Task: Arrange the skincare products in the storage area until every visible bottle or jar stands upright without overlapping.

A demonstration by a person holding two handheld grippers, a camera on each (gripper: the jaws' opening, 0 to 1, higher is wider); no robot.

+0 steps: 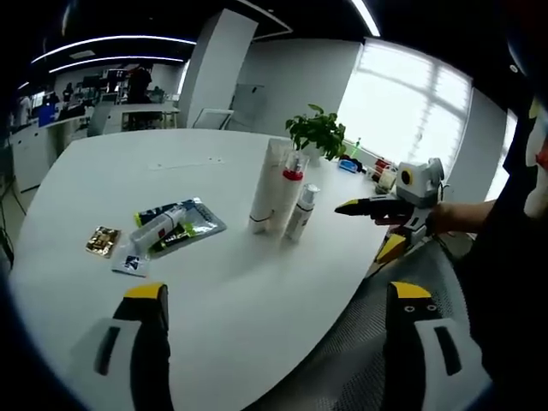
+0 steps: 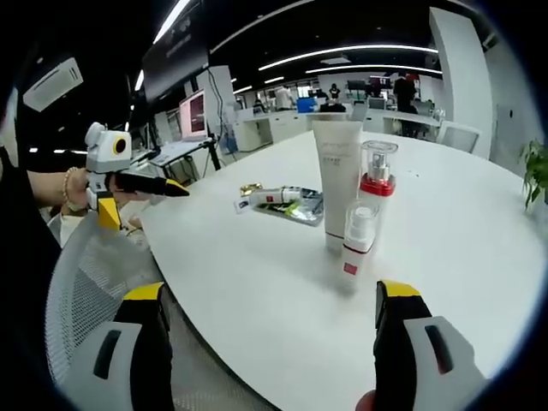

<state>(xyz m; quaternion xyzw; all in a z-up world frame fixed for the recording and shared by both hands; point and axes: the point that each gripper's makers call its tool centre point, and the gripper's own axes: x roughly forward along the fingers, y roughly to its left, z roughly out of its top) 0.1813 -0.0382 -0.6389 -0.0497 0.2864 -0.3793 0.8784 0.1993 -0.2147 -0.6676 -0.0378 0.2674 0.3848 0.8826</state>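
Skincare bottles, a tall white tube (image 1: 269, 185), a red-collared pump bottle (image 1: 289, 199) and a small white spray bottle (image 1: 301, 211), stand upright together on your white table (image 1: 257, 291). Both your grippers' jaws are spread, holding nothing.

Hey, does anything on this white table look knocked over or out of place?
Yes. A small tube lies flat across some sachets, overlapping them, while the tall tube, pump bottle and small spray bottle stand upright together.

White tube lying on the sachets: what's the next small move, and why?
Probably bring the open left gripper toward the white tube with the dark label to pick it up. It lies flat across the shiny packets, while the tall white tube, the red-collared pump bottle and the small white spray bottle already stand upright.
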